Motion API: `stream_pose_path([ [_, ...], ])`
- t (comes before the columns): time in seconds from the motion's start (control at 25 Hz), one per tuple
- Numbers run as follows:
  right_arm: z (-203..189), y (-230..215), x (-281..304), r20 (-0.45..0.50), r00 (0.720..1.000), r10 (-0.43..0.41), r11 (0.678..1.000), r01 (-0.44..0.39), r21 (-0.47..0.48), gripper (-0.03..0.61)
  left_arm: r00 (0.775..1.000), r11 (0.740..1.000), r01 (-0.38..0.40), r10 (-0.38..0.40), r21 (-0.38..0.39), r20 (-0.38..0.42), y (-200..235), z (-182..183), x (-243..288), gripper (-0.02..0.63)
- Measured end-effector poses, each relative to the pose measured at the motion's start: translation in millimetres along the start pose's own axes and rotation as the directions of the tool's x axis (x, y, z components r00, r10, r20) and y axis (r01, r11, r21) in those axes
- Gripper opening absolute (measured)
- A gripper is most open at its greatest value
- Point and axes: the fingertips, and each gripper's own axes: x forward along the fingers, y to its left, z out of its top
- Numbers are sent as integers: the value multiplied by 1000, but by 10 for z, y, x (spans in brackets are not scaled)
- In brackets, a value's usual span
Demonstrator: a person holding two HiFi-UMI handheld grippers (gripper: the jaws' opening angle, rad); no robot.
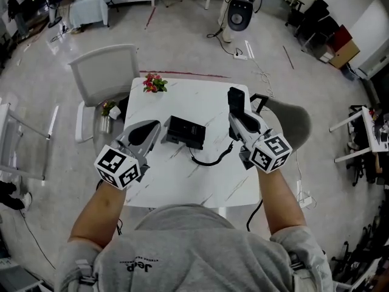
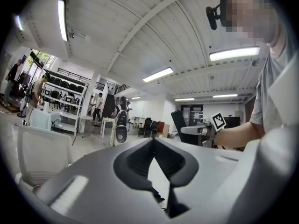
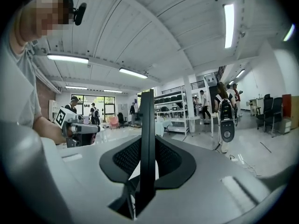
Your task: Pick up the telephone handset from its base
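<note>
In the head view the black telephone base (image 1: pixel 187 132) lies near the middle of the white table (image 1: pixel 182 178). Its curly cord (image 1: pixel 209 160) runs rightward to the black handset (image 1: pixel 236 100). My right gripper (image 1: pixel 239 118) is shut on the handset and holds it upright, lifted off the base and to its right. In the right gripper view the handset (image 3: pixel 147 139) shows edge-on, clamped between the jaws. My left gripper (image 1: pixel 155 126) hovers just left of the base, shut with nothing in it; its jaws (image 2: pixel 153 143) meet at the tips.
A white chair (image 1: pixel 103 72) stands at the table's far left corner and a grey chair (image 1: pixel 295 121) at its right side. Red flowers (image 1: pixel 155 83) sit on the far edge. A small potted plant (image 1: pixel 108 111) is beside the table's left.
</note>
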Motion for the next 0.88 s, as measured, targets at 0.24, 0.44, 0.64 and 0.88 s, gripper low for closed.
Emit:
stream_pose_path([
  [0.24,607,-52,-234,102,995,-7,999,3,40,77,999,999,13,-15,35,42,-71,462,32,60],
  [0.44,1012,-89,-382,167,986,-25,998,15,58,77,997,995,19,-26,94,70,-93,773,55,60],
  [0.64,1267,-129,-474,210,977,-28,998,18,52,77,996,992,22,-32,124,78,-99,976,83,60],
  [0.88,1508,-175,-548,251,967,-33,998,19,59,77,995,992,22,-34,125,94,-126,1178,99,60],
])
